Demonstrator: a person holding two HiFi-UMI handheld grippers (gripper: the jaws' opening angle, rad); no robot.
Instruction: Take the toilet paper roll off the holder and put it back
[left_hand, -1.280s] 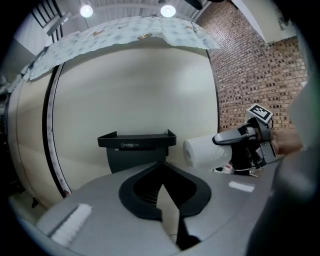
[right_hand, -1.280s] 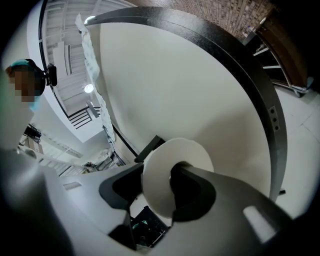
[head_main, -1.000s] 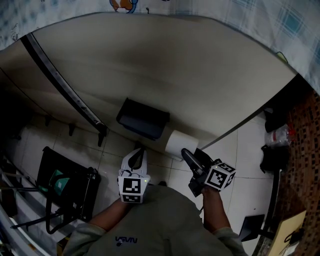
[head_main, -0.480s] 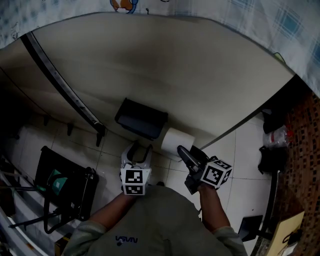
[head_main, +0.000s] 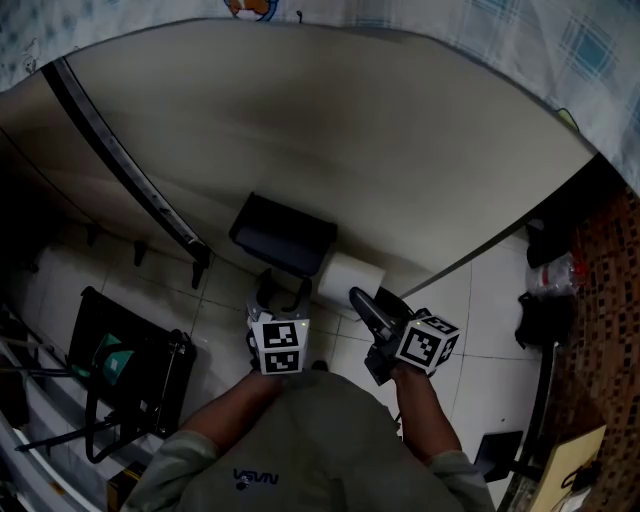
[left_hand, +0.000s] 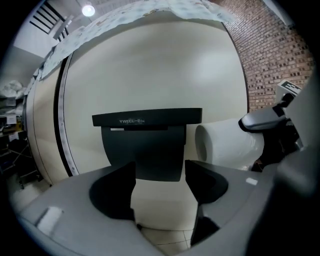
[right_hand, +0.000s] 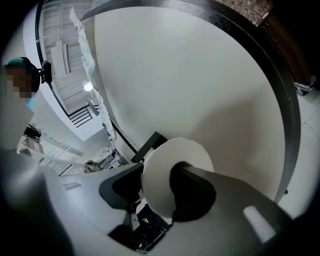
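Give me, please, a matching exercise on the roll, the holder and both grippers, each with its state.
1 toilet paper roll
2 holder
3 left gripper
4 right gripper

a fingers apart, empty
b black, on the wall
c white, beside the holder
d shut on the roll

Pairs: 1-c, 2-b, 3-a, 4-d. The left gripper's fingers have just been opening, with nothing held between them.

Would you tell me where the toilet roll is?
Head view centre: the right hand-held gripper holds the roll just right of the black holder.
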